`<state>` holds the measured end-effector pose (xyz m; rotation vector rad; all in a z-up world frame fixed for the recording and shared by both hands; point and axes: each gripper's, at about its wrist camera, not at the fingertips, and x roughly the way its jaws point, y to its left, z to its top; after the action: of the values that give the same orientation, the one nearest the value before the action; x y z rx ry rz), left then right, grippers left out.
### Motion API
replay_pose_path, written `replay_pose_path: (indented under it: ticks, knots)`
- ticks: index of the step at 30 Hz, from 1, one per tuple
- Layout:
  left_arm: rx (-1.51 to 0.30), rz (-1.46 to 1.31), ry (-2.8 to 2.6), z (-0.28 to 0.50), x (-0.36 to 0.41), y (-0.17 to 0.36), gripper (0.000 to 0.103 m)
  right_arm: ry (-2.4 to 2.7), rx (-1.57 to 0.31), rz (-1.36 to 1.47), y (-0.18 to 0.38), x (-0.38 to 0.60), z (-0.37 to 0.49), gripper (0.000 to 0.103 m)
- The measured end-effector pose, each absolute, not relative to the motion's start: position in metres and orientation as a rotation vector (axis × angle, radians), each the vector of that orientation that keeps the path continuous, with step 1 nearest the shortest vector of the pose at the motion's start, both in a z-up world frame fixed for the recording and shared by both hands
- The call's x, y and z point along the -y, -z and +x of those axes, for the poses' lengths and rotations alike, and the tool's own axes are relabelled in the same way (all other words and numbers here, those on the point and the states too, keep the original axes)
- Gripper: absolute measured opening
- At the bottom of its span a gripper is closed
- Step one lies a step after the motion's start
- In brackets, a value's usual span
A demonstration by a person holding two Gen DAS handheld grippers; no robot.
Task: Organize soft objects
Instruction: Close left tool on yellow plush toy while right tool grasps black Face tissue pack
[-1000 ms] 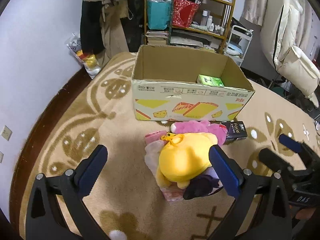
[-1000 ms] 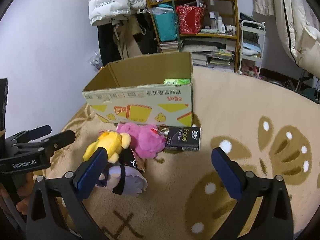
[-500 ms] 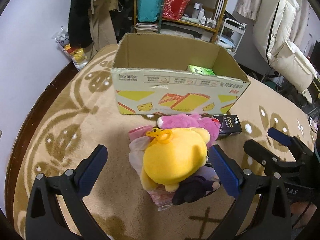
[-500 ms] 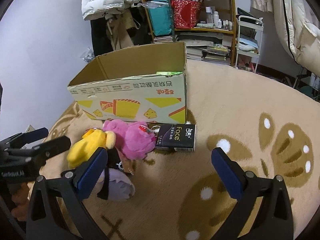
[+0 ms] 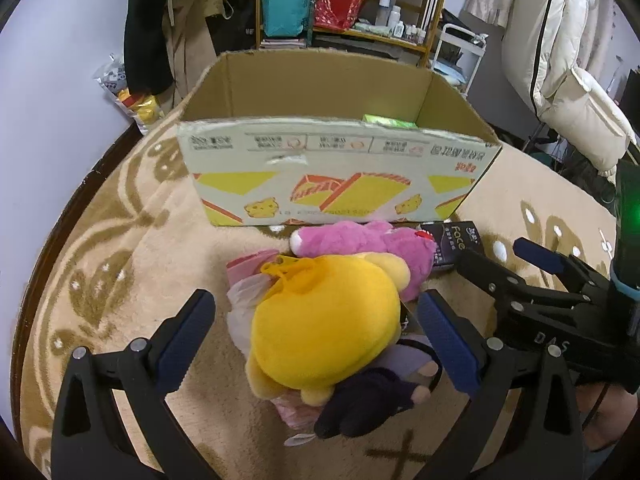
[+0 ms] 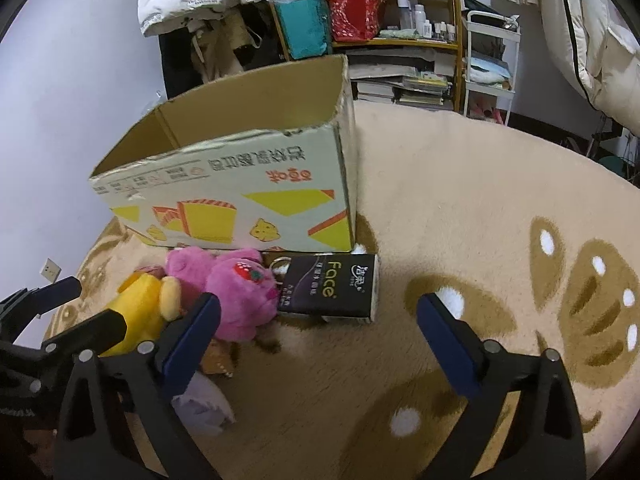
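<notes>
Yellow plush sits between my spread left claw; closing could snag the purple toy beneath it.

My left gripper has black triangular arms, silver screws and ribbed blue pads. My right gripper matches it; its black body reads "DAS", with a green light.

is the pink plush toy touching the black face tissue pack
Touching: the right wrist view shows the pink plush toy pressed against the black Face tissue pack's left edge, with no carpet between them.
</notes>
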<state>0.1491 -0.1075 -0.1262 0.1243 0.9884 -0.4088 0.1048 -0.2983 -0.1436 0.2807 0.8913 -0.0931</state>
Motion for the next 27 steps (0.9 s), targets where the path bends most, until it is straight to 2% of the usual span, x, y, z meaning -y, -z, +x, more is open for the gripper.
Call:
replay_pose_path:
  ticks: [6, 19, 25, 26, 27]
  knots:
    - [-1.009, 0.152, 0.371, 0.152, 0.112, 0.137, 0.1, 0.13, -0.917, 0.251, 0.156, 0.306, 0.116, 0.093]
    - [-1.024, 0.139, 0.354, 0.157, 0.11, 0.149, 0.1, 0.122, -0.958, 0.28, 0.177, 0.312, 0.132, 0.092]
    - [-1.022, 0.168, 0.326, 0.156, 0.111, 0.152, 0.083, 0.126, -0.989, 0.248, 0.184, 0.305, 0.137, 0.092]
    - [-1.018, 0.186, 0.309, 0.156, 0.111, 0.153, 0.083, 0.121, -0.994, 0.253, 0.184, 0.306, 0.137, 0.092]
    - [-1.02, 0.188, 0.301, 0.157, 0.109, 0.154, 0.082, 0.117, -0.995, 0.259, 0.184, 0.307, 0.137, 0.086]
